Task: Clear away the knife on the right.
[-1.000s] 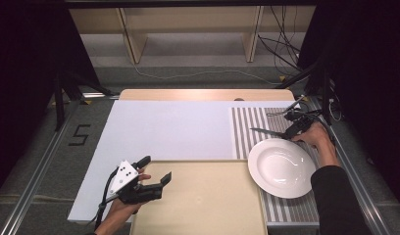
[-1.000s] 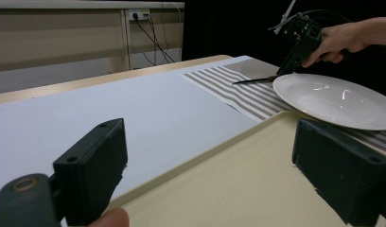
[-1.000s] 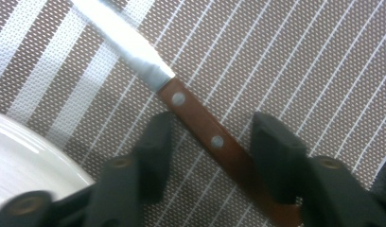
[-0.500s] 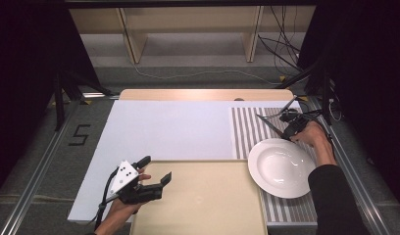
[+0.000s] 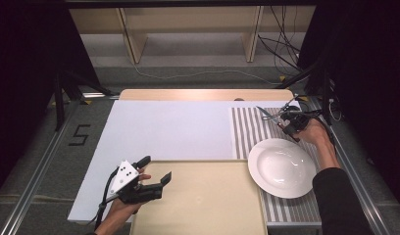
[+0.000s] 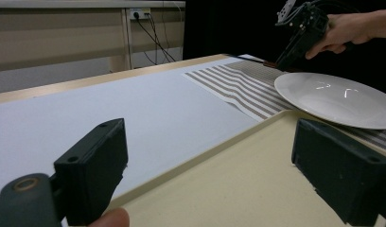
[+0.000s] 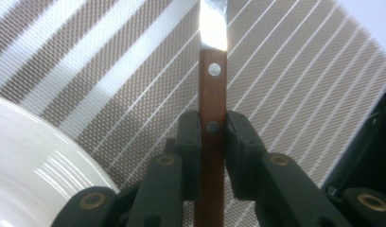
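A knife with a brown wooden handle and a steel blade is clamped in my right gripper, which is shut on the handle. In the high view the knife points left over the striped placemat, just beyond the white plate, with the right gripper at the far right. My left gripper stands open at the near left, its jaws straddling the corner of the beige tray. Nothing lies between them.
A white mat covers the table's left and middle. The plate lies on the placemat beside the tray. Cables and shelf legs stand beyond the far edge. Metal rails run along both table sides.
The right gripper has carried the knife a little toward the far edge of the placemat. The left gripper has not moved.
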`<state>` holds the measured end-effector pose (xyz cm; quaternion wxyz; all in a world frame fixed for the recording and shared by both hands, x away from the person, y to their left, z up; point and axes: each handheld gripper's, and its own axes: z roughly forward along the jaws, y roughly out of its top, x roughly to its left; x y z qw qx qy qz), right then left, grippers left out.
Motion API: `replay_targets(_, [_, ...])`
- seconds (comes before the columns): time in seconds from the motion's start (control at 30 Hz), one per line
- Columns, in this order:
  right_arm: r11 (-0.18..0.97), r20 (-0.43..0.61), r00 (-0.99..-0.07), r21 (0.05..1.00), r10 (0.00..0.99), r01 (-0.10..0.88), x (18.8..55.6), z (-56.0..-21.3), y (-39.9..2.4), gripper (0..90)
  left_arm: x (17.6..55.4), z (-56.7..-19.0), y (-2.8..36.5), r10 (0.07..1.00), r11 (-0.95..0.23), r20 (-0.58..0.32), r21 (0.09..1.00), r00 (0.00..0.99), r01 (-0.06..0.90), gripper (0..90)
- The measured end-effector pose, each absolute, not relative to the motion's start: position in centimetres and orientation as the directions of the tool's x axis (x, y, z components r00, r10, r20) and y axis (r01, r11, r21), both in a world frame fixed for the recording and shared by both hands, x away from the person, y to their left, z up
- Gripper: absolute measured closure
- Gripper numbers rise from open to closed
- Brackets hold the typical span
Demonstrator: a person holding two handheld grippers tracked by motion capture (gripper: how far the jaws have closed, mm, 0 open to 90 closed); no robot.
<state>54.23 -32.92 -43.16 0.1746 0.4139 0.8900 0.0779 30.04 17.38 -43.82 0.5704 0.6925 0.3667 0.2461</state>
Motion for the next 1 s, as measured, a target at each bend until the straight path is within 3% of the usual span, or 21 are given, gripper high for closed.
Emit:
replay_targets(0.3, [0.622, -0.223, -0.592, 0.442, 0.774, 0.647, 52.3, -40.2, -32.1, 77.5, 30.0, -43.8, 17.4, 0.791, -0.078, -0.080, 0.970, 0.606, 0.229, 11.3])
replay_targets(0.5, [0.545, -0.113, -0.610, 0.595, 0.784, 0.590, 49.5, -38.4, -30.4, 77.5, 30.0, -43.8, 17.5, 0.792, -0.079, -0.076, 0.971, 0.606, 0.225, 11.2])
replay_targets(1.0, [0.504, -0.025, -0.684, 0.696, 0.729, 0.511, 43.3, -37.1, -27.0, 77.4, 29.9, -43.6, 17.5, 0.793, -0.079, -0.070, 0.973, 0.605, 0.216, 11.0])
